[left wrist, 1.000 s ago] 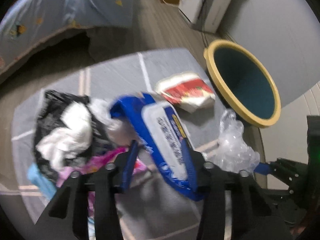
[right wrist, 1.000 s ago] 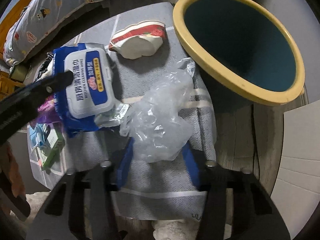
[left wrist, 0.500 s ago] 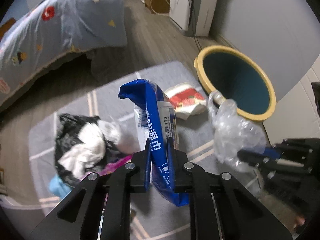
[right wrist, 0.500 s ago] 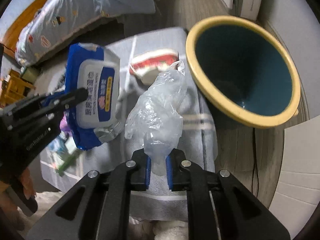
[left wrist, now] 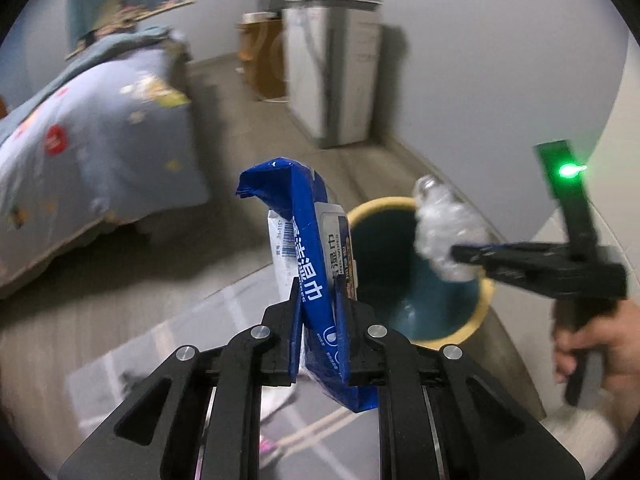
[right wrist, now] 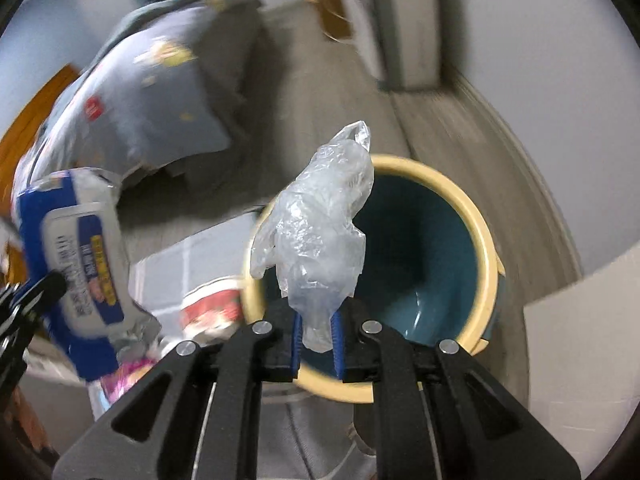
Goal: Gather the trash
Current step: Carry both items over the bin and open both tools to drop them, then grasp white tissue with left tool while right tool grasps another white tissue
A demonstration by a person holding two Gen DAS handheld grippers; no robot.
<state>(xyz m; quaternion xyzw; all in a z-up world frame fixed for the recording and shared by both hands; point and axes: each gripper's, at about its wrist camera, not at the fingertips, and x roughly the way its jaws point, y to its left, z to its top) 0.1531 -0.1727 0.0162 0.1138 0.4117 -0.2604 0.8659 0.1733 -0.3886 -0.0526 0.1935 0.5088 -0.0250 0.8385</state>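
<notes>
Wipes pack [left wrist: 316, 280] beside bin [left wrist: 476, 320], bed [left wrist: 100, 140] behind

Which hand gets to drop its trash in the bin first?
Probably the right. Its tool holds the clear plastic bag right over the bin, while the left tool's wipes pack looks short of it.

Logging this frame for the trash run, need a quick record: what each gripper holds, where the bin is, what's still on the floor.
left gripper: shut on blue wet-wipes pack, held up off the floor
right gripper: shut on crumpled clear plastic bag
bin: teal inside, yellow rim, open; nothing visible in it
bag versus bin: bag sits in front of the bin opening in both views, not released
left on the mat: red-and-white wrapper, pink packaging, blurred
background: bed with patterned quilt
</notes>
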